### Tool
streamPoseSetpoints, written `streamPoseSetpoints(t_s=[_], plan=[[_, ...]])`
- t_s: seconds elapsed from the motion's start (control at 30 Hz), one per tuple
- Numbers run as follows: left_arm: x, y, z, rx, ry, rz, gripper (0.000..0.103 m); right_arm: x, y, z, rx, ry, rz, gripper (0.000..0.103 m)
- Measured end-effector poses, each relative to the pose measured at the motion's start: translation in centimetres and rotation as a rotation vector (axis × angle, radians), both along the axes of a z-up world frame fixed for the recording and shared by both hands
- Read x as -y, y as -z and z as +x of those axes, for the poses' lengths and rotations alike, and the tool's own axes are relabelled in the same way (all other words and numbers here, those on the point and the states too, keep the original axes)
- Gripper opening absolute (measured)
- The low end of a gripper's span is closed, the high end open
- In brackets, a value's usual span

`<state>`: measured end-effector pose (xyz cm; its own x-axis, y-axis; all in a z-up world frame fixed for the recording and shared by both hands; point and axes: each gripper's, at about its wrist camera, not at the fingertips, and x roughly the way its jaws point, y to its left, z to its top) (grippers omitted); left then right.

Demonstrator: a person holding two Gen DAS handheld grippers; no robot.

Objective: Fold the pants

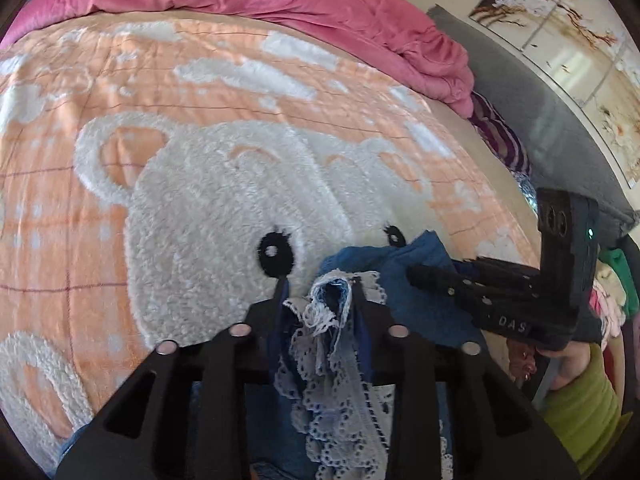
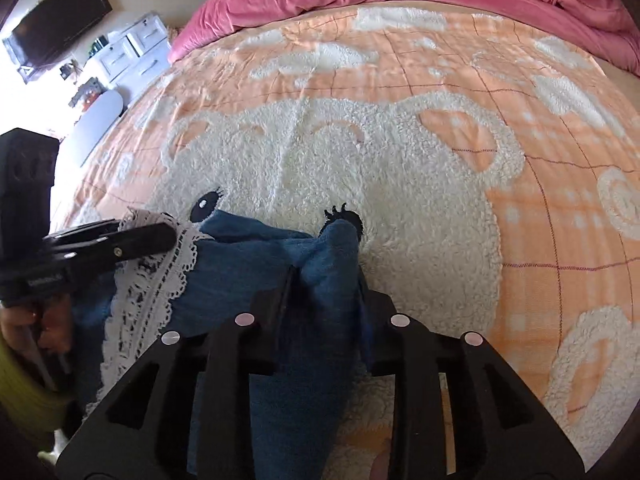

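Pants (image 2: 256, 248) pinched in both hand-held grippers: left (image 1: 320, 284), right (image 2: 326, 268).

So I count two grippers, my left gripper (image 1: 320, 284) and right gripper (image 2: 326, 276), one pair of blue pants (image 2: 256, 256), one bear blanket (image 2: 400, 184), one pink duvet (image 1: 320, 4).

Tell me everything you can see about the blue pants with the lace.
The blue pants look like soft denim, with a white lace trim along one edge. They are bunched and lifted above the bear-pattern blanket. The left tongs pinch the lace edge; the right tongs pinch a plain blue corner. The cloth sags between them, and the rest hangs out of view.
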<state>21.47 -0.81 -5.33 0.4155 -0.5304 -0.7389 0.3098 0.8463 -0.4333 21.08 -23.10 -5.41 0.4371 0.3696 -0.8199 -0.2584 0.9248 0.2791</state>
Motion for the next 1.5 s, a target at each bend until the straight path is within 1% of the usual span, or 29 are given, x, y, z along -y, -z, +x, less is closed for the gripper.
streamPoseSetpoints(t_s=[0.03,0.1,0.2,0.27,0.37,0.4,0.5,0.57,0.63,0.7,0.8,0.93,1.0,1.03,1.13,1.2,1.27,1.33,1.37,1.4,1.43,1.47,1.5], plan=[[-0.5,0.0,-0.1,-0.004,-0.016,0.001,0.038,0.2,-0.2,-0.2,0.007,0.009,0.007,0.024],[-1.2,-0.4,-0.5,-0.002,-0.030,-0.001,0.039,1.2,-0.9,-1.4,0.026,0.040,0.001,0.042],[-2.3,-1.9,-2.1,0.045,-0.052,0.026,0.039,2.4,-2.7,-4.1,0.082,0.057,0.015,0.045],[-3.3,-2.6,-3.7,0.056,-0.067,0.017,0.039,2.9,-3.6,-6.0,0.101,0.054,0.032,0.047],[-4.3,-3.0,-6.1,0.043,-0.082,-0.021,0.039,3.1,-3.9,-9.1,0.101,0.047,0.044,0.050],[-4.5,-3.1,-7.2,0.037,-0.077,-0.031,0.039,3.2,-3.8,-10.2,0.097,0.045,0.057,0.050],[-4.8,-3.1,-10.2,0.029,-0.060,-0.026,0.039,2.8,-3.6,-12.4,0.088,0.031,0.069,0.050],[-4.7,-2.9,-12.0,-0.004,-0.046,-0.059,0.039,2.5,-3.5,-13.7,0.089,0.025,0.060,0.053],[-4.3,-2.6,-13.5,-0.016,-0.021,-0.060,0.039,2.2,-3.3,-14.8,0.086,0.022,0.054,0.054],[-3.8,-2.2,-14.8,-0.026,0.002,-0.041,0.039,2.0,-3.1,-15.6,0.085,0.019,0.053,0.055],[-3.1,-1.4,-16.2,-0.082,0.030,-0.070,0.039,1.6,-2.9,-16.4,0.090,0.012,0.039,0.057],[-2.4,-1.4,-16.9,-0.085,0.033,-0.061,0.039,1.5,-2.8,-16.8,0.091,0.007,0.038,0.059],[-2.0,-1.3,-17.1,-0.085,0.033,-0.057,0.045,1.3,-2.7,-16.9,0.092,0.006,0.027,0.060],[-1.8,-1.2,-17.2,-0.086,0.028,-0.053,0.053,1.2,-2.7,-16.8,0.089,0.007,0.020,0.060],[-1.1,-0.6,-17.2,-0.110,0.016,-0.041,0.055,1.1,-2.2,-16.8,0.077,0.014,0.000,0.061],[-0.3,-0.3,-17.1,-0.114,0.008,-0.002,0.058,1.1,-2.2,-16.9,0.077,0.014,0.000,0.062],[0.1,0.2,-17.1,-0.122,-0.007,0.009,0.058,1.1,-2.2,-17.0,0.083,0.013,-0.003,0.064],[0.3,0.5,-17.1,-0.124,-0.024,0.013,0.053,1.1,-2.1,-17.1,0.082,0.011,0.000,0.064],[0.5,0.5,-17.2,-0.119,-0.031,0.019,0.037,1.2,-2.1,-17.1,0.081,0.012,-0.001,0.065],[0.7,0.5,-17.2,-0.115,-0.027,0.025,0.032,1.2,-2.0,-17.1,0.080,0.013,-0.002,0.064],[0.9,0.4,-17.3,-0.105,-0.011,0.019,0.015,1.2,-2.0,-17.1,0.078,0.013,-0.001,0.064],[0.9,0.3,-17.4,-0.102,-0.006,0.023,0.010,1.2,-2.0,-17.1,0.077,0.015,-0.002,0.064],[0.9,0.0,-17.6,-0.095,-0.002,0.031,0.010,1.2,-2.1,-17.2,0.082,0.014,0.000,0.064]])
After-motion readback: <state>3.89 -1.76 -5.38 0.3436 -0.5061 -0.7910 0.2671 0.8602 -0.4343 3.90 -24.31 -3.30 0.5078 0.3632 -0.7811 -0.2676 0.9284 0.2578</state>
